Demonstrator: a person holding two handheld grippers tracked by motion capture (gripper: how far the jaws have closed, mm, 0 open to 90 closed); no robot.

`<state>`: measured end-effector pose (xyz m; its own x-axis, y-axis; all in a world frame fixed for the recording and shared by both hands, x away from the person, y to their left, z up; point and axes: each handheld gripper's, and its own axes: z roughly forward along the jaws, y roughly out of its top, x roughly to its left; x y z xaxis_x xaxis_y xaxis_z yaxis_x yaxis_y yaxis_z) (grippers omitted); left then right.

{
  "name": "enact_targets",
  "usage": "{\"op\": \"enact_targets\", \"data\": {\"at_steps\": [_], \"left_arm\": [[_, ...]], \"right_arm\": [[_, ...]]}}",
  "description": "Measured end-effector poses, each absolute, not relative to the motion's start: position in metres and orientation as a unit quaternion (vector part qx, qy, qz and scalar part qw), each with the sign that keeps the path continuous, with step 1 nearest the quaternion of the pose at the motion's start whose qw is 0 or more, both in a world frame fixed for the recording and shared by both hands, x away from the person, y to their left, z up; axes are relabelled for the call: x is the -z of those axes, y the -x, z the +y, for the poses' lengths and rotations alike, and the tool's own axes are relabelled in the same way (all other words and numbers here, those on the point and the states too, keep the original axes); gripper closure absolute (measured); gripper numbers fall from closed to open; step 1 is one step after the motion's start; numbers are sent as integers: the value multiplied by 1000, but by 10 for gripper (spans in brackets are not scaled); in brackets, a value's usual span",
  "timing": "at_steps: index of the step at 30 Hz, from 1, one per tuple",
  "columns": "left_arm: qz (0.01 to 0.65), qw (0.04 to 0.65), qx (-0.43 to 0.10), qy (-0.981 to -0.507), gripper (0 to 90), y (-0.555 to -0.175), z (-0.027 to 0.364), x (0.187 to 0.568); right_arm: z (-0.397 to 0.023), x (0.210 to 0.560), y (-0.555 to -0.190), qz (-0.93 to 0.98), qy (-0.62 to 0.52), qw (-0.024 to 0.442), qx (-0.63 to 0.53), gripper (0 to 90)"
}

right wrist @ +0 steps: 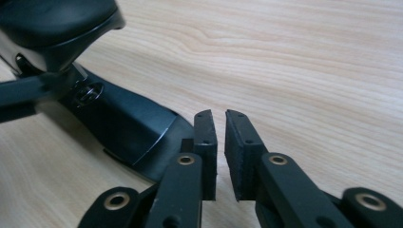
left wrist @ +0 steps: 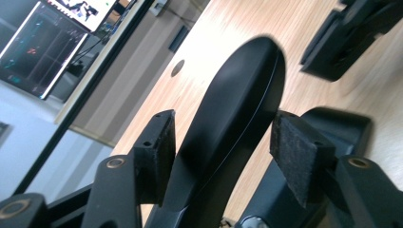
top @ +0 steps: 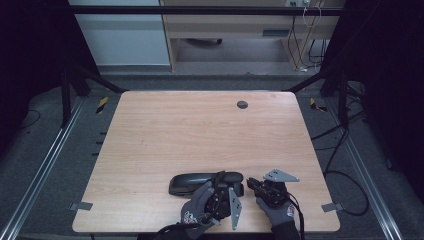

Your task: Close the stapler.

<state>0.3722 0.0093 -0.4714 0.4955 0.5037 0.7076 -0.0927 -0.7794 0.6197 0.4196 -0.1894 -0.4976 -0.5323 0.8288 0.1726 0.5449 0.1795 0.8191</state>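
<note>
High view: a black stapler (top: 200,183) lies on its base near the front edge of the desk (top: 200,130), the left hand-held gripper (top: 223,186) over its right end and the right hand-held gripper (top: 254,184) just beside that end. Left gripper view: jaws spread, the stapler's curved top arm (left wrist: 237,118) running up between the pads (left wrist: 297,154), a gap showing at each side. Right gripper view: jaws parted by a narrow slit, nothing between them, tips just above the stapler's base (right wrist: 128,126).
</note>
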Motion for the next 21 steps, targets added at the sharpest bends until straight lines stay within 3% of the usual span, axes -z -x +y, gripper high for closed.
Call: {"op": "enact_targets", "data": {"at_steps": [5, 14, 21], "left_arm": [[142, 351, -441, -814, 379, -371, 12, 458], [192, 445, -311, -818, 367, -377, 28, 433], [222, 474, -296, -799, 368, -384, 51, 417]], "right_arm": [[-194, 497, -420, 746, -461, 165, -451, 789], [-199, 496, -421, 742, -464, 172, -453, 742], [-203, 491, -421, 732, -469, 173, -463, 766]]}}
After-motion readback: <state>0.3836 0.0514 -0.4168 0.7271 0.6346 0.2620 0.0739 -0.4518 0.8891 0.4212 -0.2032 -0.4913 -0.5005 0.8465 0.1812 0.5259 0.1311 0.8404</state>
